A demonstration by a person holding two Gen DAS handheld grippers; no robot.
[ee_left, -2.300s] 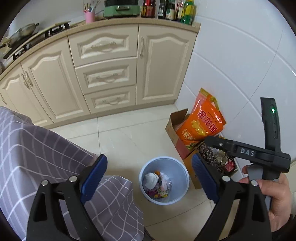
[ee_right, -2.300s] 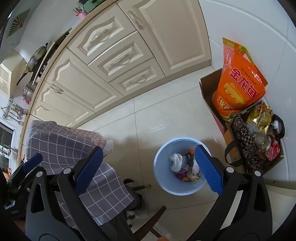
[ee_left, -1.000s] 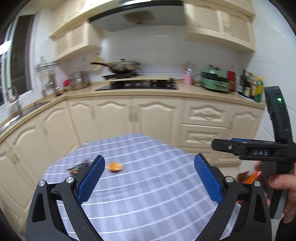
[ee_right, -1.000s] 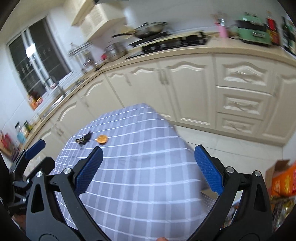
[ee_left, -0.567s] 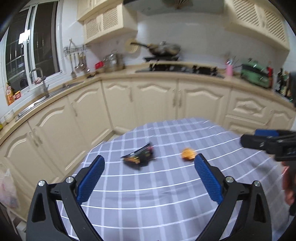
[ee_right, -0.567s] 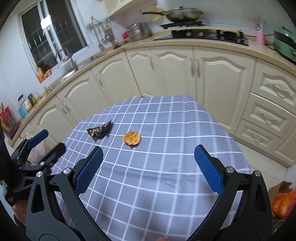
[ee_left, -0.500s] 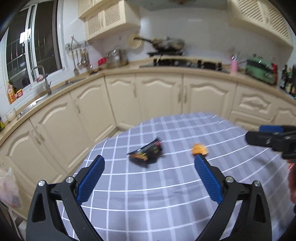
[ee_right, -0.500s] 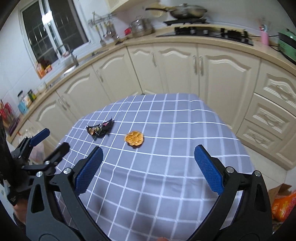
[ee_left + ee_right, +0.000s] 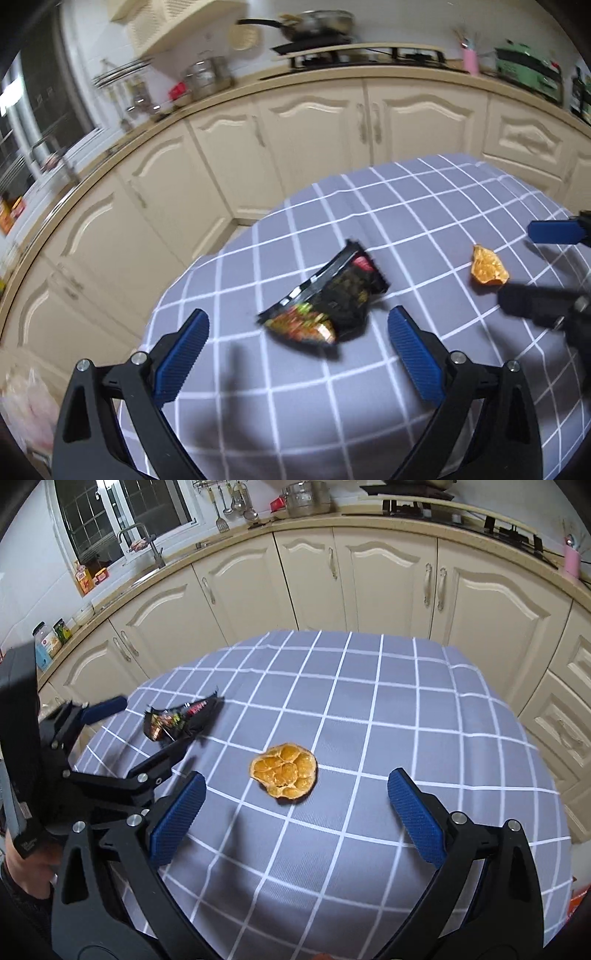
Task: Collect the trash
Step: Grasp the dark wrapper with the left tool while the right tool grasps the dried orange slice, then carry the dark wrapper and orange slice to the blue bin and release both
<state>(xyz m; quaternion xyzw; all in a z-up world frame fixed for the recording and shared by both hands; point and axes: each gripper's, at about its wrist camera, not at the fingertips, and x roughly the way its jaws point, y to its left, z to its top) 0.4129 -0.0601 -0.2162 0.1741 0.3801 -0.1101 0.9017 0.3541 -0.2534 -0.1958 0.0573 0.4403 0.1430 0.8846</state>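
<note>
A black snack wrapper (image 9: 327, 297) lies on the grey checked tablecloth (image 9: 369, 398), just ahead of my open left gripper (image 9: 297, 354). An orange peel (image 9: 487, 269) lies to its right. In the right wrist view the orange peel (image 9: 284, 770) sits just ahead of my open right gripper (image 9: 295, 812). The wrapper (image 9: 177, 720) lies to the left there, with the left gripper (image 9: 147, 731) open around it. The right gripper's fingers (image 9: 554, 230) show at the right edge of the left wrist view.
Cream kitchen cabinets (image 9: 369, 579) curve behind the table. The counter holds a sink (image 9: 147, 550), jars and a stove (image 9: 351, 51). The tablecloth (image 9: 406, 709) drops off at the far and right edges.
Both grippers swung from the floor bin up to the table and closed in. The left now frames the wrapper, the right frames the orange peel.
</note>
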